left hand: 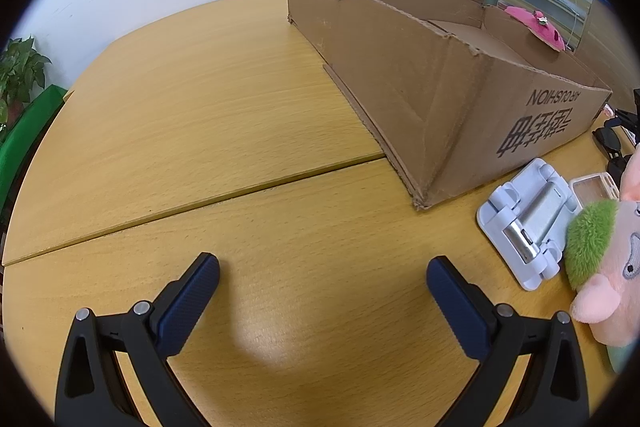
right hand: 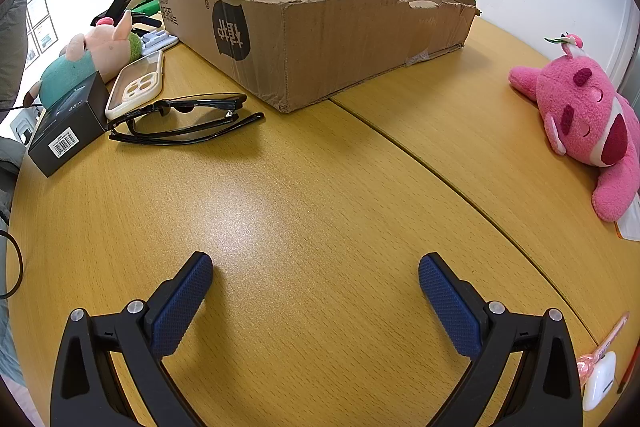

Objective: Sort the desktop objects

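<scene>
Both tongs, the left gripper (left hand: 323, 273) and the right gripper (right hand: 316, 269), are held wide open and empty above the wooden table (right hand: 304, 195). The cardboard box (right hand: 320, 39) is taken as landmark: sunglasses (right hand: 180, 119) and phone case (right hand: 136, 85) are seen left of it, the pink plush (right hand: 588, 119) well to its right

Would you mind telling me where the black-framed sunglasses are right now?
In the right wrist view, the black-framed sunglasses lie folded on the wooden table, upper left, between the small black box and the cardboard box, beside the cream phone case.
</scene>
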`<act>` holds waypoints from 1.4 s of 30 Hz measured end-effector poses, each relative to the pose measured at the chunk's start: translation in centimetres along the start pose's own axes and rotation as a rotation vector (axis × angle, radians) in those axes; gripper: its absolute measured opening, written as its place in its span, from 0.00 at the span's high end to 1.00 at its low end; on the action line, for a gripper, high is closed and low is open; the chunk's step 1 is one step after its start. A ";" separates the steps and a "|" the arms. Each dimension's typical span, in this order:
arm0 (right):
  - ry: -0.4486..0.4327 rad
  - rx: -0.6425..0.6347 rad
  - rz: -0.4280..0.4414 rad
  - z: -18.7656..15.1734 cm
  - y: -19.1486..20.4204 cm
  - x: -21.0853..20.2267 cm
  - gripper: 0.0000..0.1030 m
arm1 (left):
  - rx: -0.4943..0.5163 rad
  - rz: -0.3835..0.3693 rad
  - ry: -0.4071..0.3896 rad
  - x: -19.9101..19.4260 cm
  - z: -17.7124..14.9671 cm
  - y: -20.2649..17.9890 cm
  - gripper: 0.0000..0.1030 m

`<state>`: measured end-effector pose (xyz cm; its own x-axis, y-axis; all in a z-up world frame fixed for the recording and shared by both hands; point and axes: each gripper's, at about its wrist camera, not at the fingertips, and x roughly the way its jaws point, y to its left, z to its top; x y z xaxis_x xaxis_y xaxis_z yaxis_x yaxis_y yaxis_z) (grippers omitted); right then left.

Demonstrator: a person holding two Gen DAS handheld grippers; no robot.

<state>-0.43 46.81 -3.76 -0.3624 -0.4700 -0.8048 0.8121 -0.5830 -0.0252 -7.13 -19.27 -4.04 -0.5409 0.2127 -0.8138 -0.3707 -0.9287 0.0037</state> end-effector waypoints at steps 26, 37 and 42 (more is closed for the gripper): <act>-0.001 -0.003 0.003 -0.2 0.0 0.1 0.00 | 0.002 -0.002 0.001 0.0 0.0 0.0 0.00; 0.000 0.128 -0.095 -0.6 0.6 2.5 0.00 | -0.012 0.007 0.000 -0.2 -0.4 0.5 0.00; 0.003 0.276 -0.203 -0.3 1.3 2.6 0.00 | -0.035 0.025 0.001 -0.3 -0.5 0.5 0.00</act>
<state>-0.16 45.02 -6.12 -0.5024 -0.3243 -0.8015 0.5688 -0.8222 -0.0239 -6.78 -19.90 -4.06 -0.5489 0.1889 -0.8142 -0.3304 -0.9438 0.0037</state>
